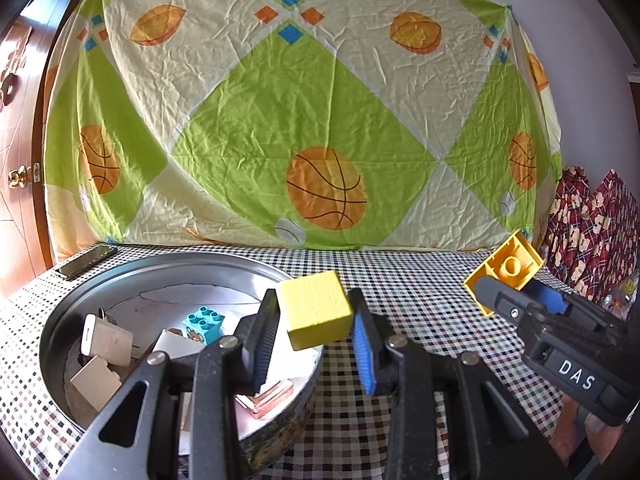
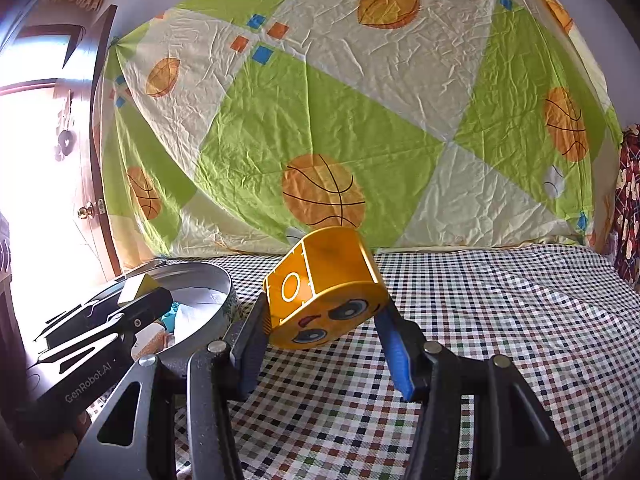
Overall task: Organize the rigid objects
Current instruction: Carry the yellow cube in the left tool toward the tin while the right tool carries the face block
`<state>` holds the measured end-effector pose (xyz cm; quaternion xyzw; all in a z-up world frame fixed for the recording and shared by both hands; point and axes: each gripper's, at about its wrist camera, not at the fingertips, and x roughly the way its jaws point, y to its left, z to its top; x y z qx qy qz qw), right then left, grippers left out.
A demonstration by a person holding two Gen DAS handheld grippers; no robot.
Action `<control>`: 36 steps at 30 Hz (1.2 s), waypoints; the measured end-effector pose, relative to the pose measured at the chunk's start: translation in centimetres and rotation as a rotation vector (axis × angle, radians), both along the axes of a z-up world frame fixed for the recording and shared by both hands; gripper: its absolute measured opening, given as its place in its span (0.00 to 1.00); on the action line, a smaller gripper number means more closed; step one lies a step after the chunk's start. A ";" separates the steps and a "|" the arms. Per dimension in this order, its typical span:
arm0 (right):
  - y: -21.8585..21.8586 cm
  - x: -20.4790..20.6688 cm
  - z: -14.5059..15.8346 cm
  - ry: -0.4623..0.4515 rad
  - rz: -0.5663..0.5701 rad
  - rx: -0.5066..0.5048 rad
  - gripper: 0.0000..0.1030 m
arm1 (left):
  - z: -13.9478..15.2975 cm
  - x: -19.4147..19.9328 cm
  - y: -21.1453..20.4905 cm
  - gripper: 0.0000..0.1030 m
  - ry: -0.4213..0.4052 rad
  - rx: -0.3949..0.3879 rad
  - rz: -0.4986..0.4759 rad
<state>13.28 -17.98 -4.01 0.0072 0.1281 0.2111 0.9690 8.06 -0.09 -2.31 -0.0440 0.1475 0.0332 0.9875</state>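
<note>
My left gripper (image 1: 316, 312) is shut on a yellow cube (image 1: 316, 309), held in the air over the right rim of a round metal tin (image 1: 172, 266). Inside the tin lie a turquoise toy brick (image 1: 202, 322), white blocks (image 1: 106, 340) and a pinkish flat piece (image 1: 266, 398). My right gripper (image 2: 326, 312) is shut on an orange toy brick with a cartoon face (image 2: 326, 292), raised above the checkered cloth to the right of the tin (image 2: 200, 276). In the left wrist view that orange brick (image 1: 506, 266) and right gripper (image 1: 516, 300) show at the right.
A checkered tablecloth (image 2: 480, 320) covers the table. A green and cream sheet with basketballs (image 1: 300, 120) hangs behind it. A phone (image 1: 84, 262) lies at the table's far left corner. Red patterned fabric (image 1: 588, 232) sits at the right, a wooden door (image 1: 20, 120) at the left.
</note>
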 end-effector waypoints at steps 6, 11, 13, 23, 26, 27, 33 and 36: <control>1.0 -0.1 0.0 -0.007 0.013 -0.016 0.53 | -0.1 -0.2 0.9 0.33 -0.005 -0.025 0.011; 2.1 -0.3 0.0 -0.018 0.029 -0.032 0.53 | -0.1 -0.6 1.6 0.33 -0.012 -0.044 0.018; 2.5 -0.3 -0.1 -0.019 0.036 -0.033 0.53 | -0.2 -0.7 1.9 0.33 -0.014 -0.053 0.023; 4.5 -0.6 -0.3 -0.020 0.068 -0.036 0.53 | -0.2 -1.1 3.2 0.33 -0.023 -0.083 0.036; 5.0 -0.7 -0.4 -0.019 0.077 -0.035 0.53 | -0.2 -1.2 3.6 0.33 -0.022 -0.093 0.037; 5.2 -0.7 -0.4 -0.019 0.081 -0.035 0.53 | -0.2 -1.2 3.8 0.33 -0.023 -0.097 0.038; 6.3 -1.0 -0.5 -0.018 0.101 -0.038 0.53 | -0.2 -1.4 4.5 0.33 -0.026 -0.107 0.044; 6.7 -1.1 -0.6 -0.017 0.110 -0.039 0.53 | -0.3 -1.5 4.9 0.33 -0.026 -0.108 0.052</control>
